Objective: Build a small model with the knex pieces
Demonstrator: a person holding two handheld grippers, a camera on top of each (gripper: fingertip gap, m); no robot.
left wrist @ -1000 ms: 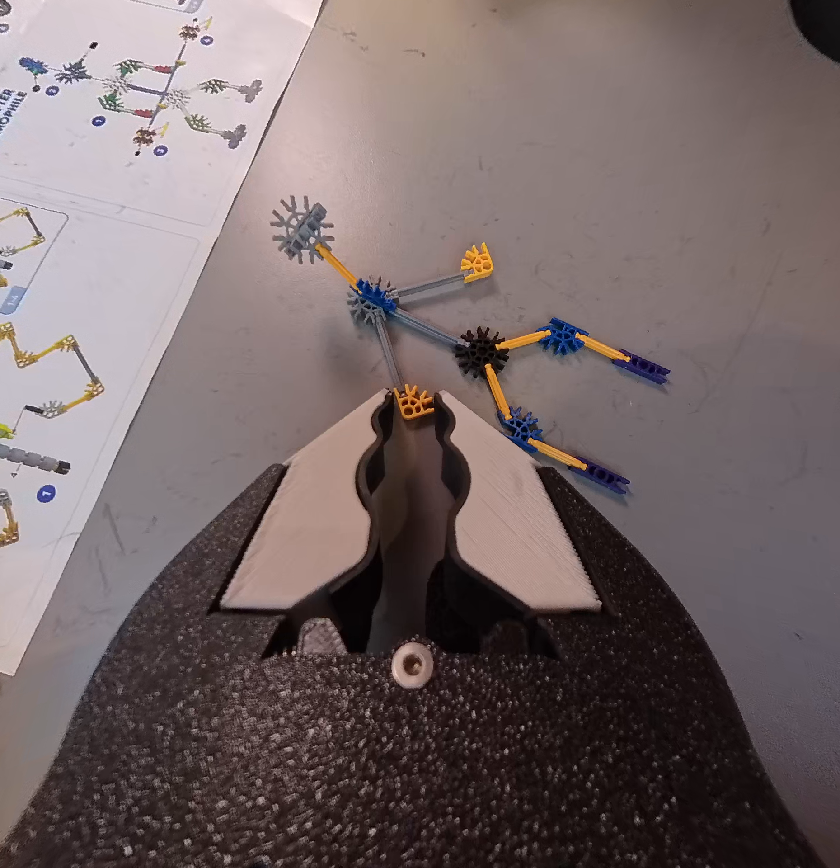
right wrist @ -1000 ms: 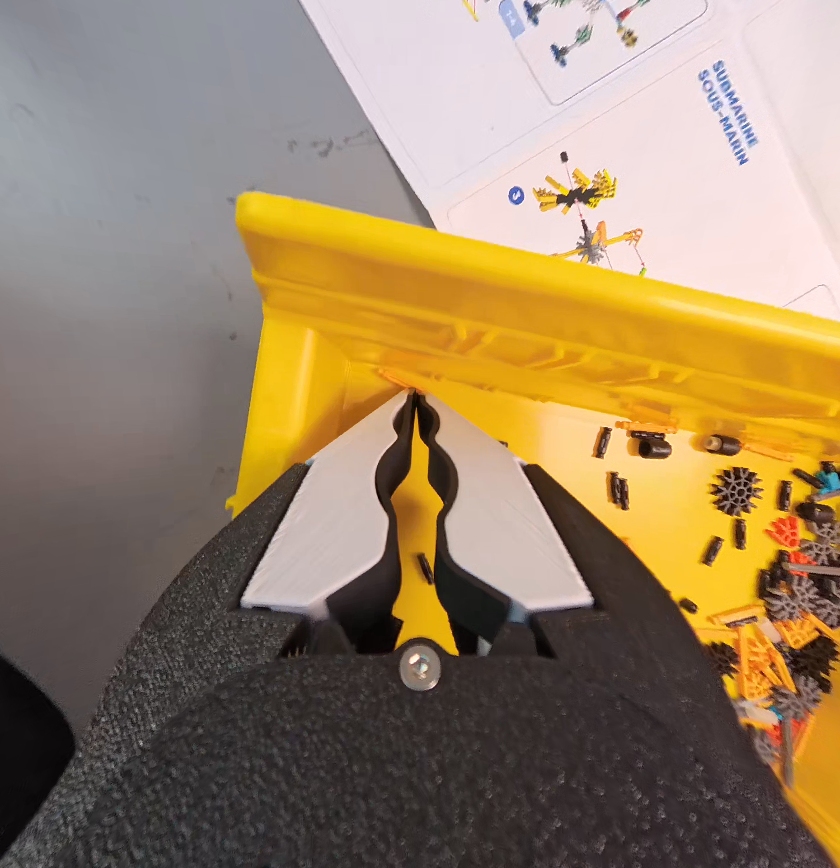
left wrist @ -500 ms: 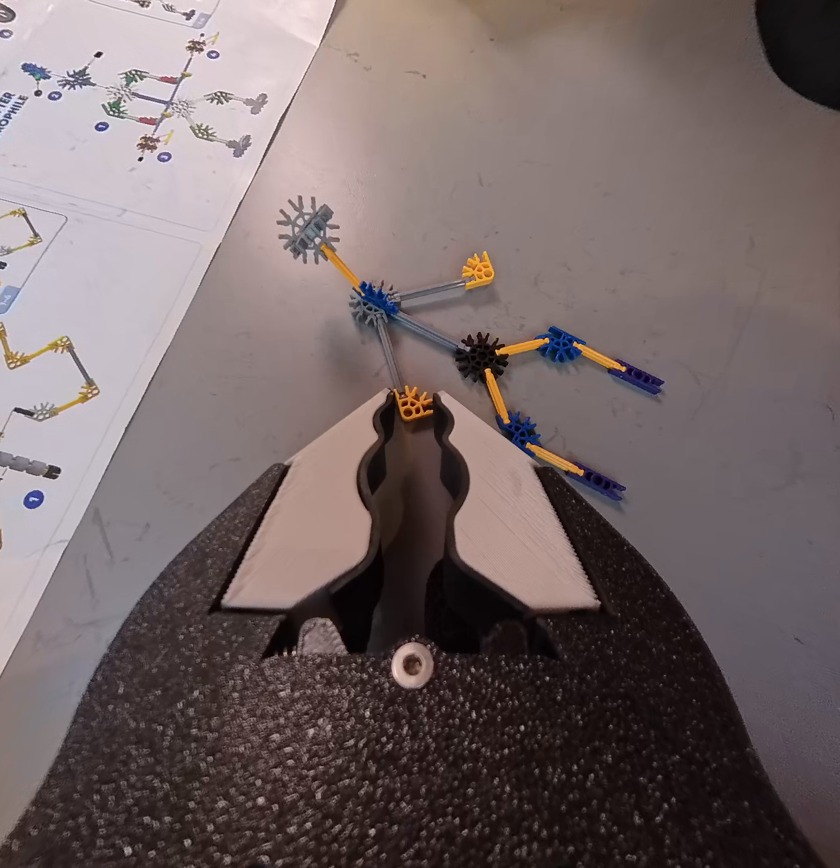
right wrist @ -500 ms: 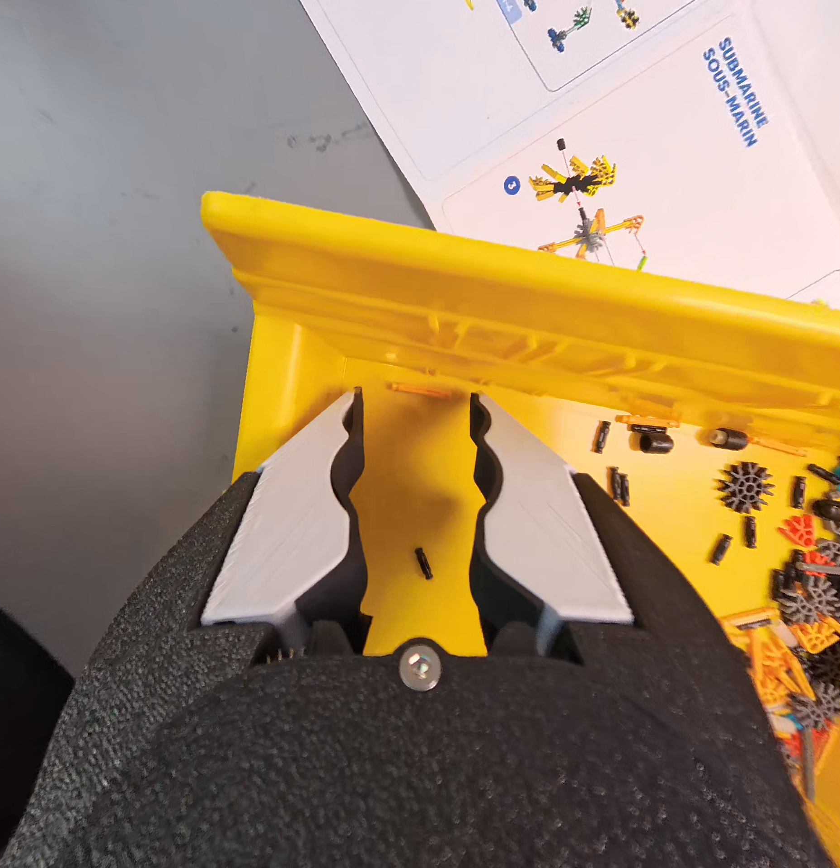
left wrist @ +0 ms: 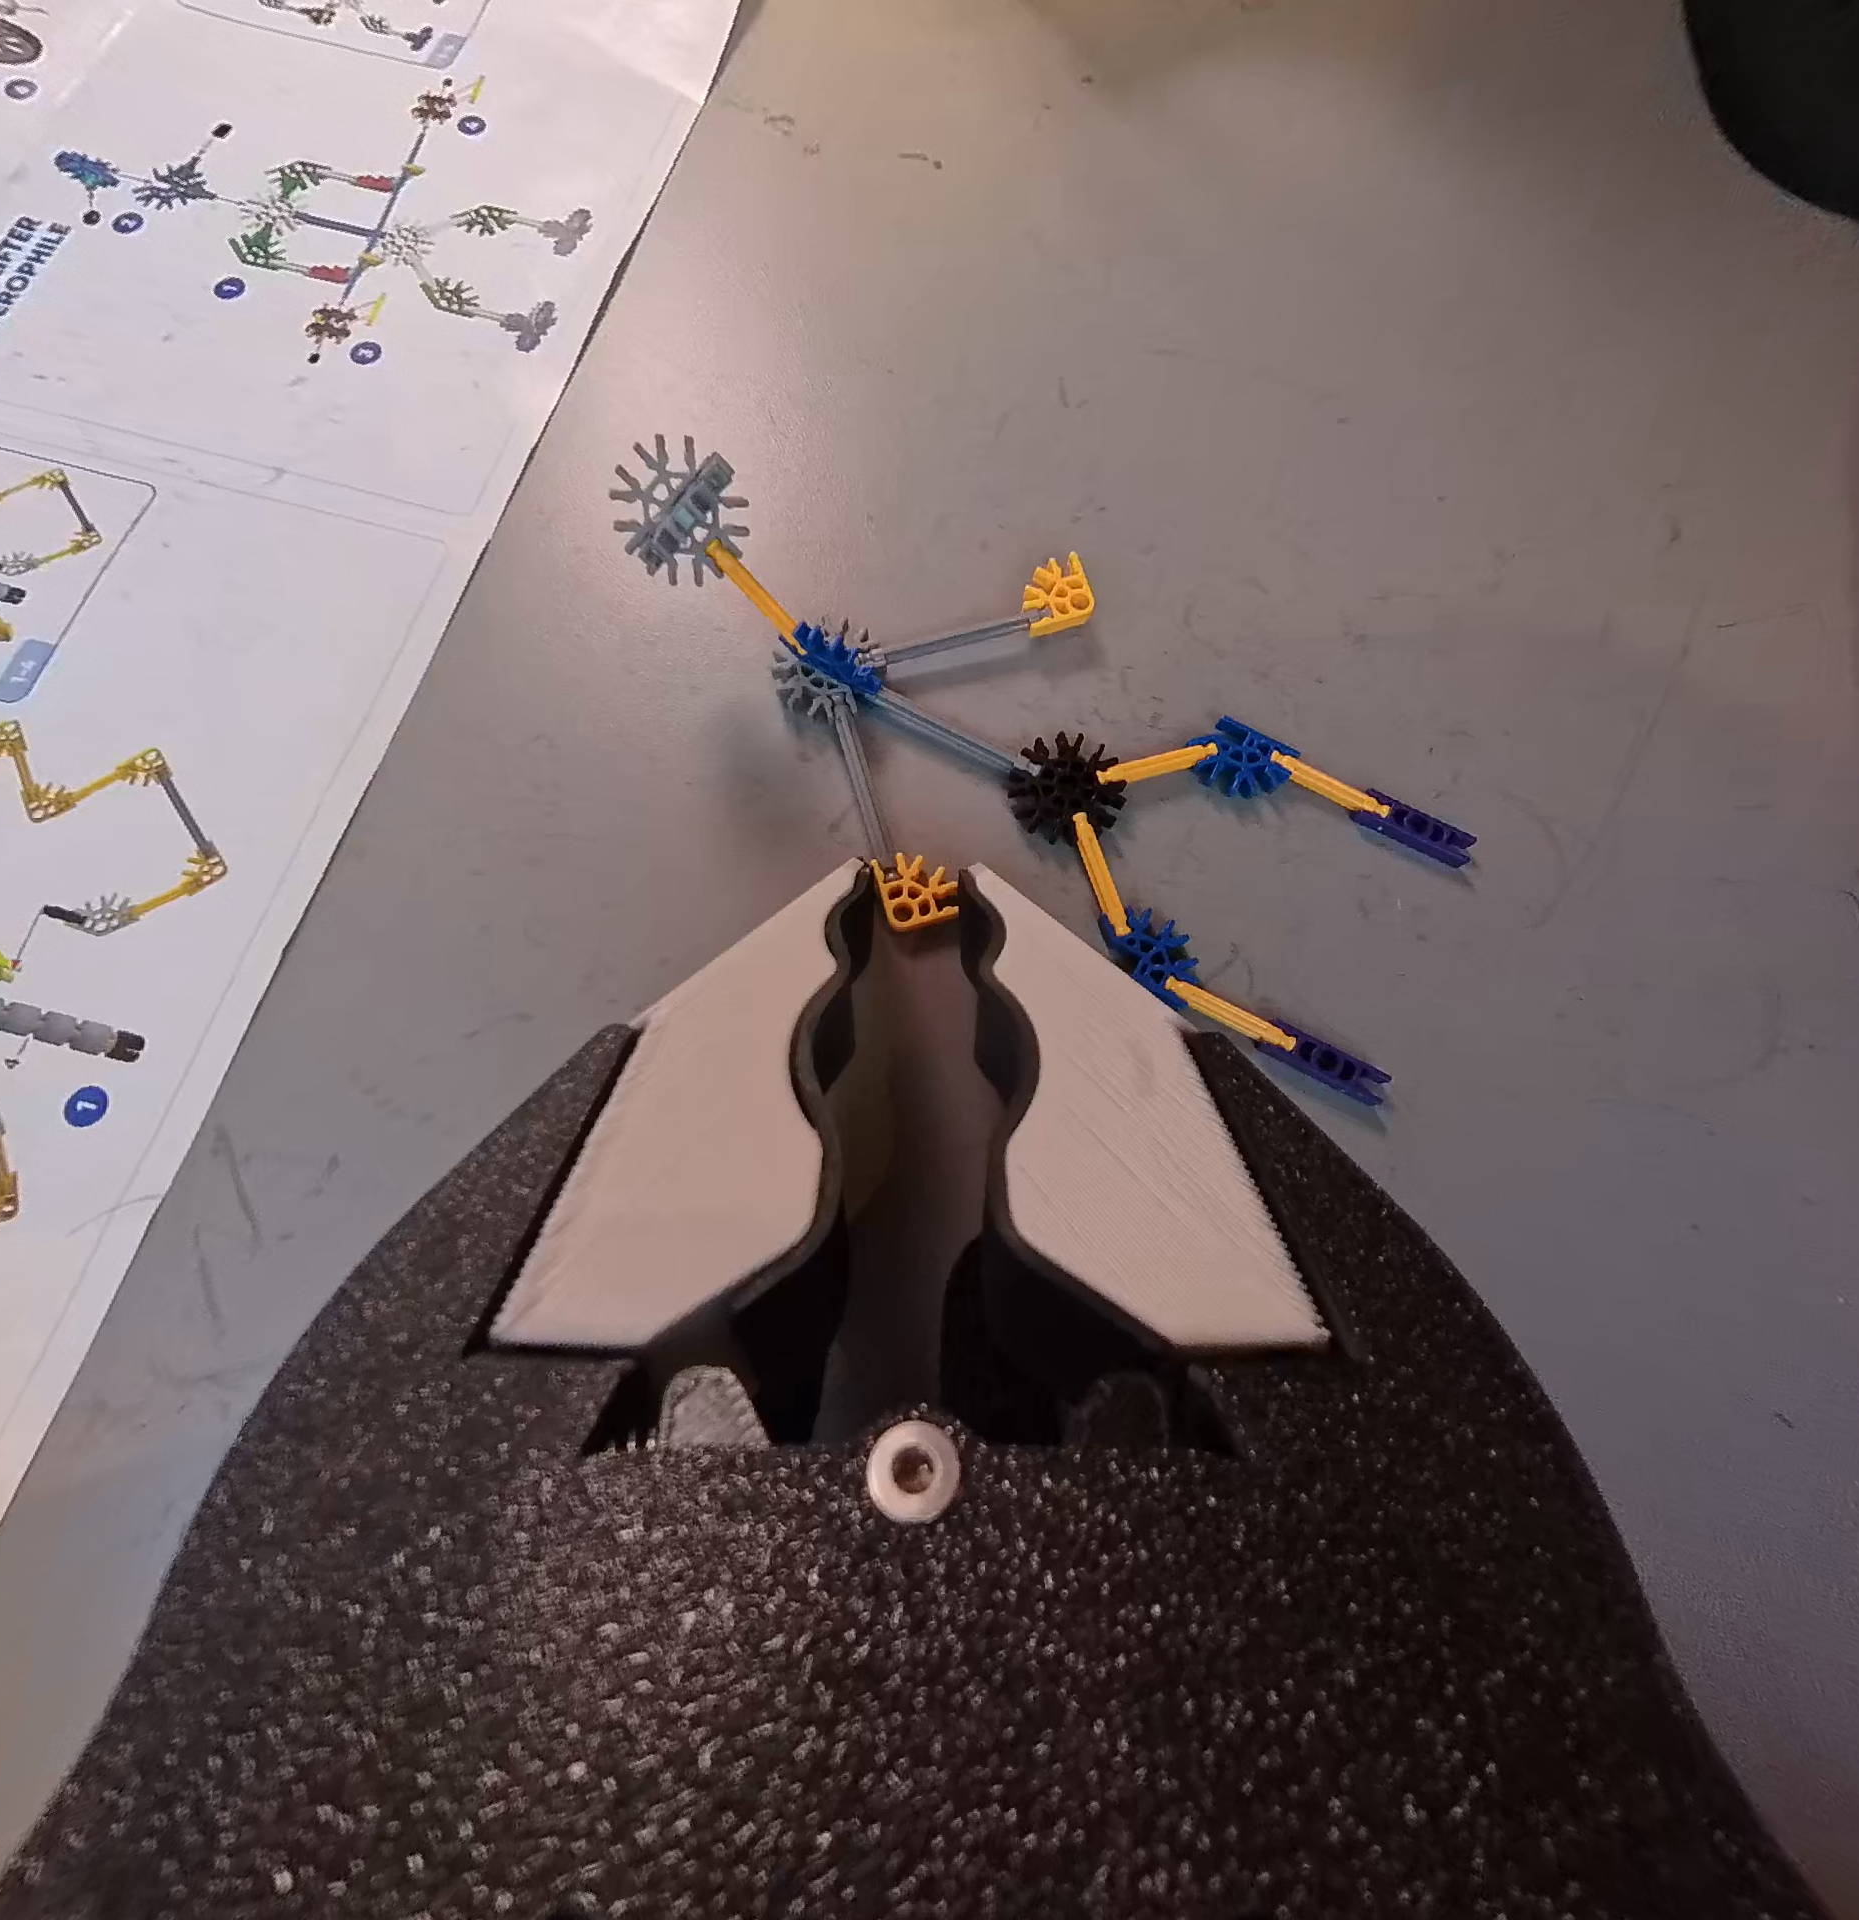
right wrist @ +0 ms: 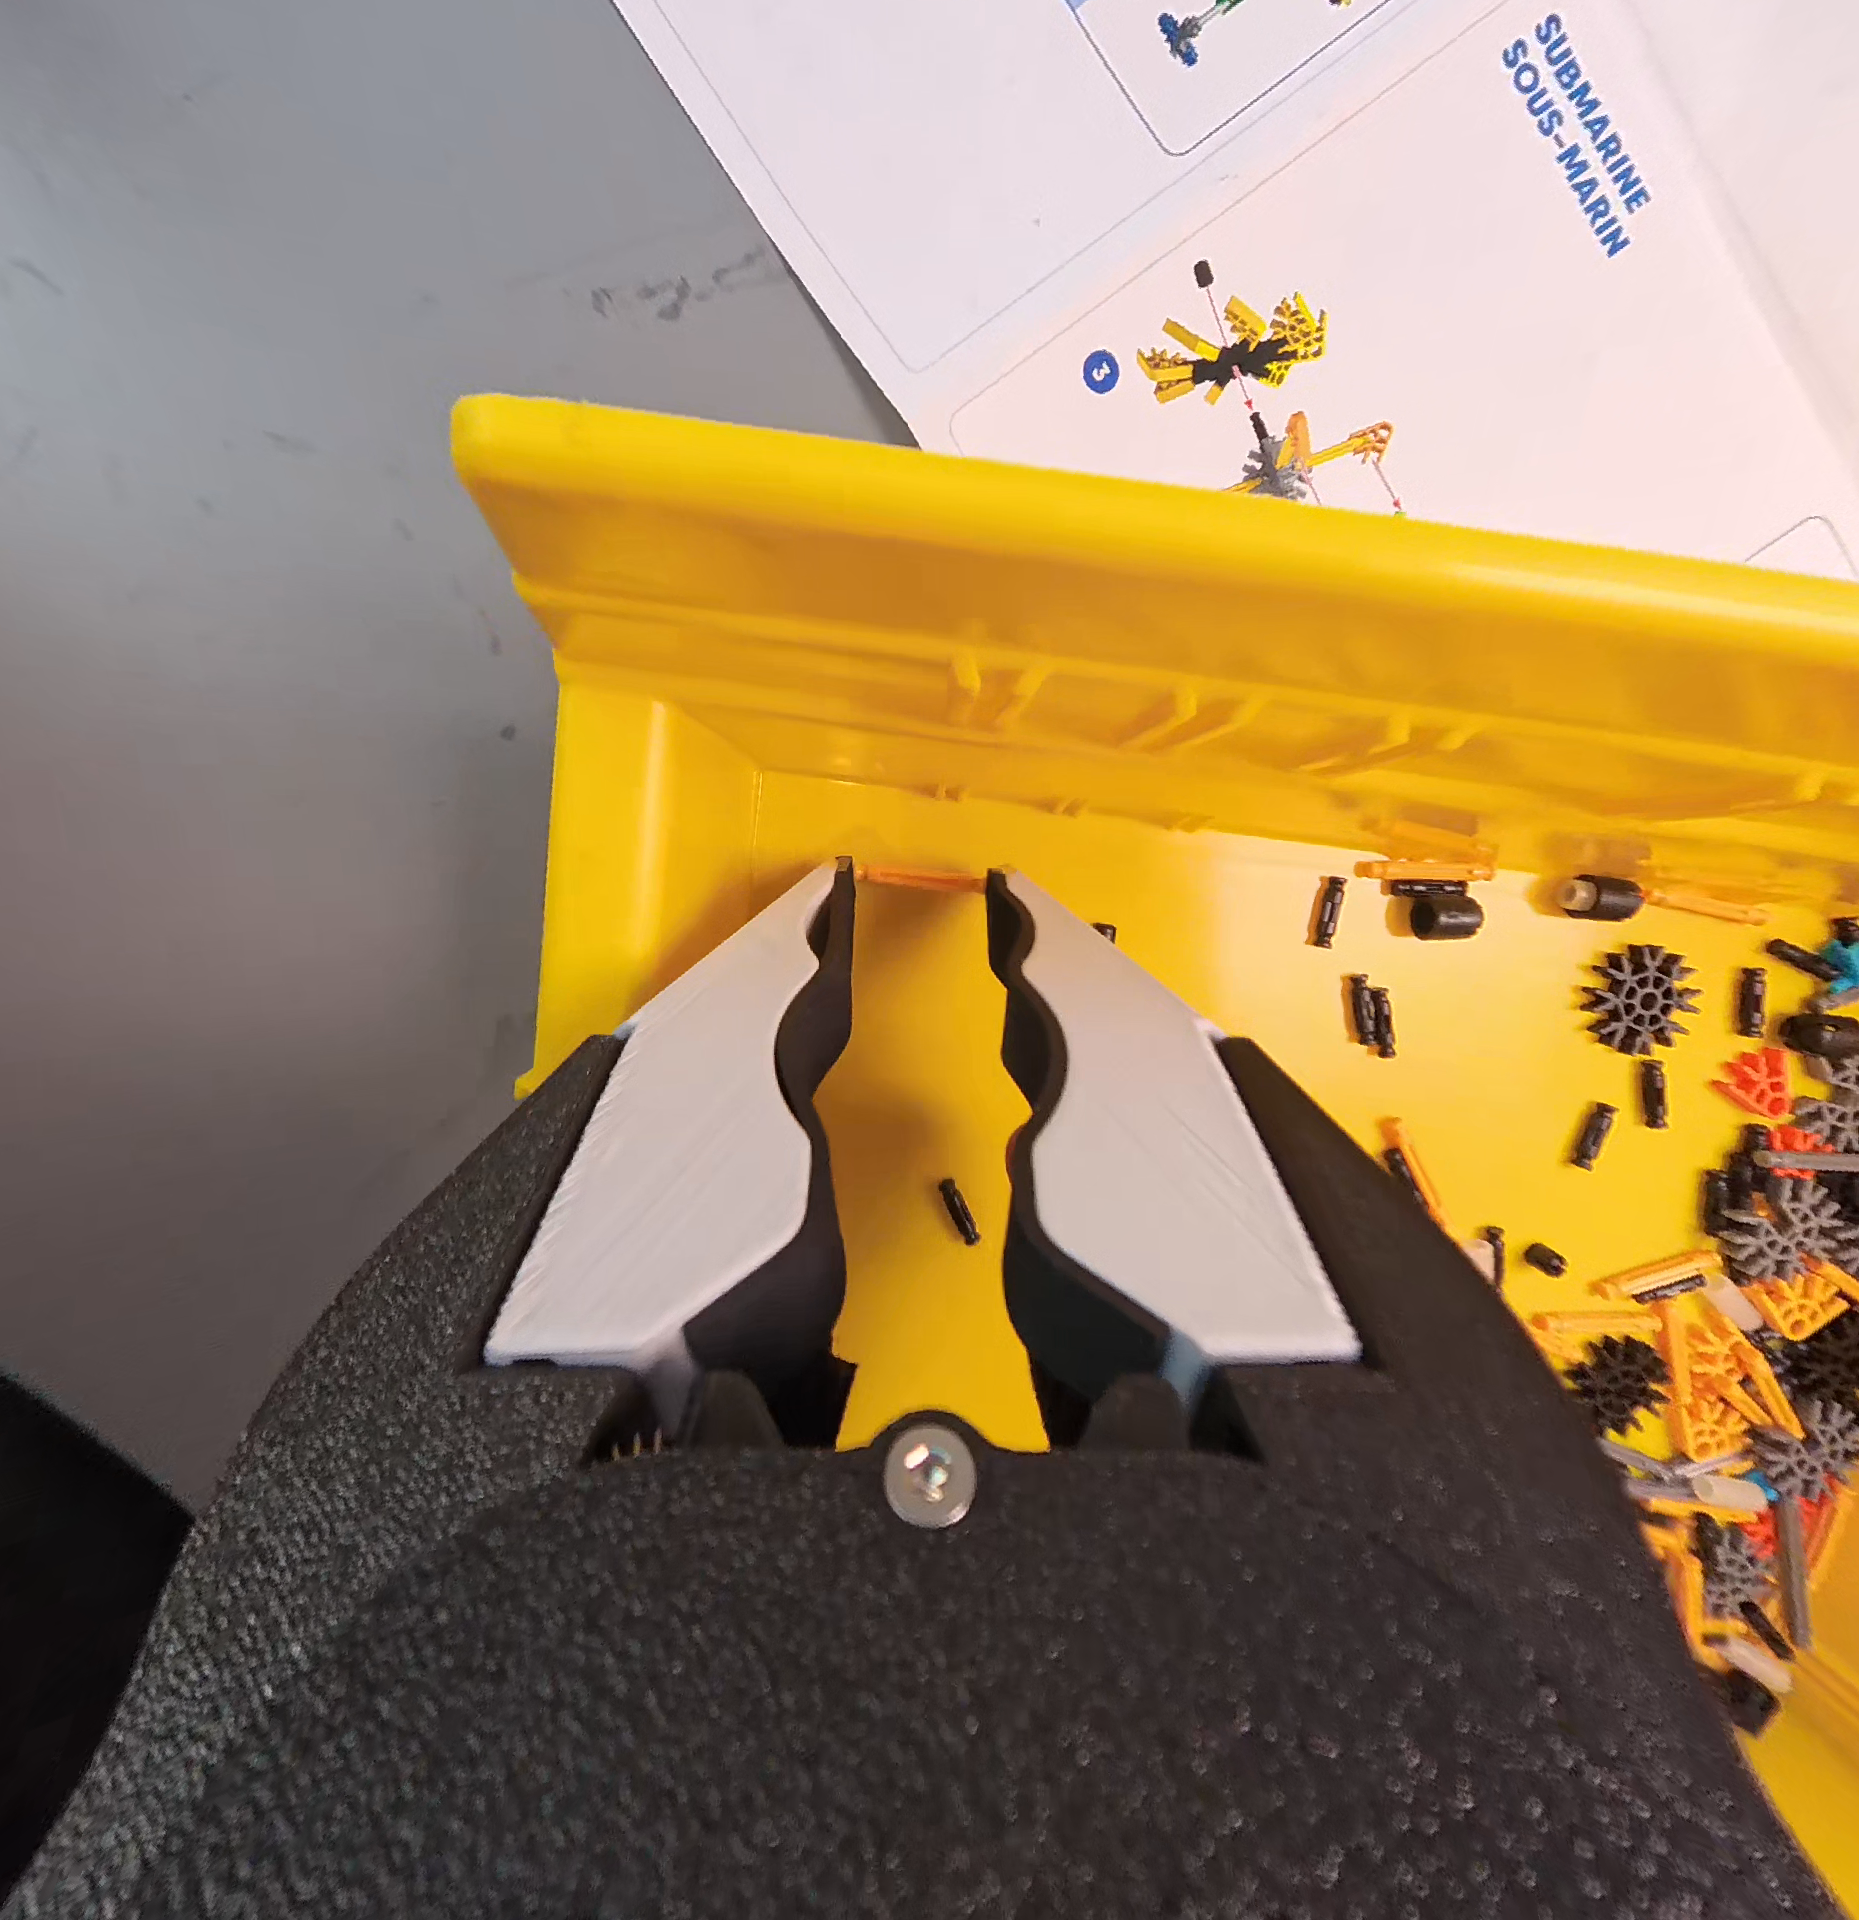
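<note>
The left gripper is clamped on a yellow connector — the near end of a stick figure of rods and connectors lying on the grey table. From that connector a grey rod runs toward 11 o'clock to a blue-and-grey hub; a black hub lies at 2 o'clock from the tips. An instruction sheet lies at 10 o'clock.

The right gripper is inside a yellow bin, its fingers apart, either side of an orange rod lying against the far wall; whether they touch it I cannot tell. A small black piece lies on the floor between the fingers. Loose parts are heaped at 3 o'clock.
</note>
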